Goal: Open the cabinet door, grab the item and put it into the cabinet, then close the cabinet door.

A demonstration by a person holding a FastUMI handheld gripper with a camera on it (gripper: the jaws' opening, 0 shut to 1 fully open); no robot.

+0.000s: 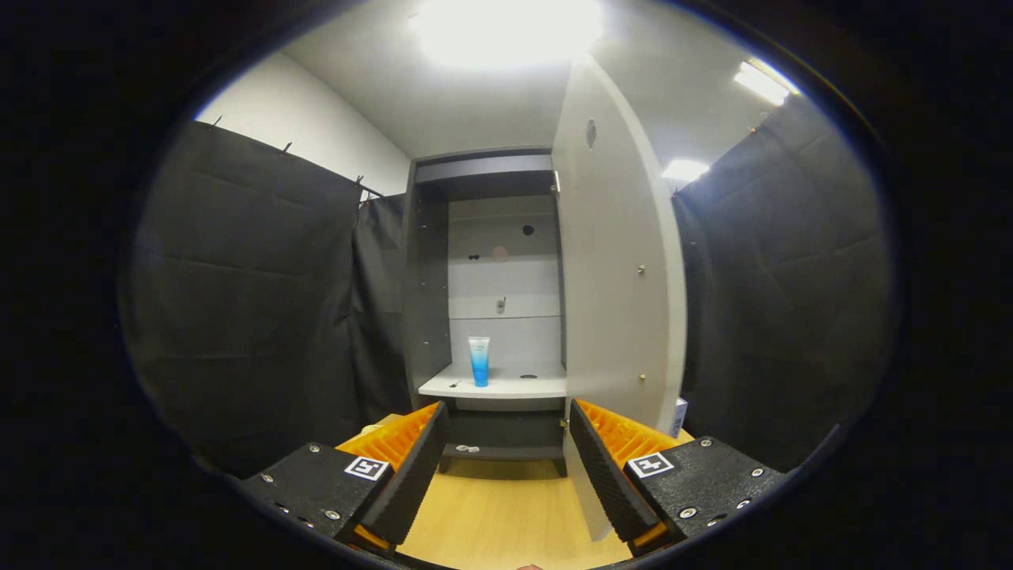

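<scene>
A tall grey cabinet (427, 261) stands beyond the fingers with its pale door (613, 285) swung open to the right. On its white shelf (514, 385) a blue-and-white tube (479, 360) stands upright, towards the shelf's left half. My gripper (506, 431) is open, with nothing between its fingers, pulled back from the cabinet above the wooden table. The door's lower edge reaches down just beside the right finger (605, 467).
A light wooden table top (498, 514) lies under the fingers and runs up to the cabinet's base. Black cloth walls (253, 301) close in on both sides. A small white box (679, 416) sits behind the open door at the right.
</scene>
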